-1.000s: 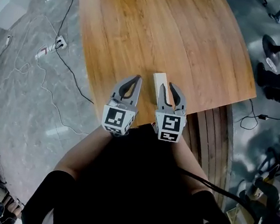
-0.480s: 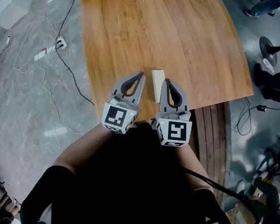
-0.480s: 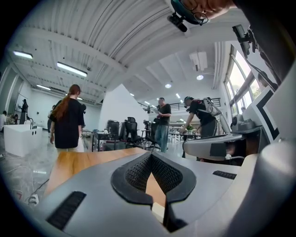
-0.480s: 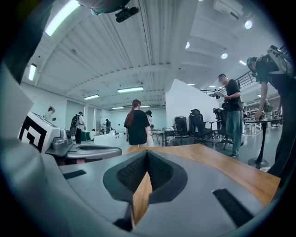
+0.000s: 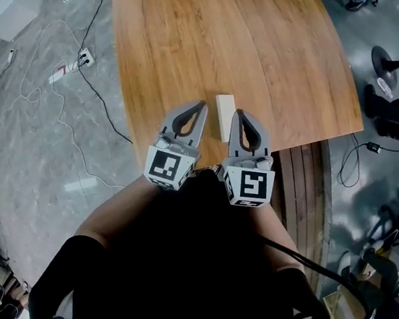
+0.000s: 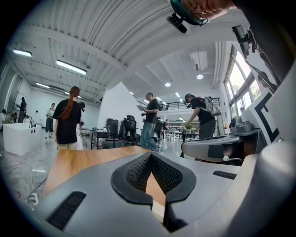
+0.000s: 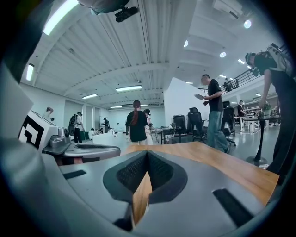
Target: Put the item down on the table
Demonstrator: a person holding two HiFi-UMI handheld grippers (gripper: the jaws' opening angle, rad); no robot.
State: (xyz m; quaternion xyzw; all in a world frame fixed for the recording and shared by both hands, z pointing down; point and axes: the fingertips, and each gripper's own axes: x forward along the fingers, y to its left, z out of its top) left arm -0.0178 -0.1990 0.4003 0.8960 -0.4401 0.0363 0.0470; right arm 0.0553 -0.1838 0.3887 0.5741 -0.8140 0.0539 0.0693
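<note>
Head view: the pale wooden block (image 5: 223,114) lies flat on the table (image 5: 202,31), close to the table's six o'clock edge and gripped by nothing. The left gripper (image 5: 202,107) sits just beside the block at nine o'clock and the right gripper (image 5: 237,114) just beside it at three o'clock. Both are pressed together and empty. The placing looks done. A clean finish would be to draw both tools back toward six o'clock without brushing the block.

Left gripper view: the jaws meet, with only tabletop beyond them.

Right gripper view: the tips touch and nothing is pinched.

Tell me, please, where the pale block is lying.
In the head view, the pale block lies on the wooden table, between the left hand-held gripper and the right hand-held gripper.
</note>
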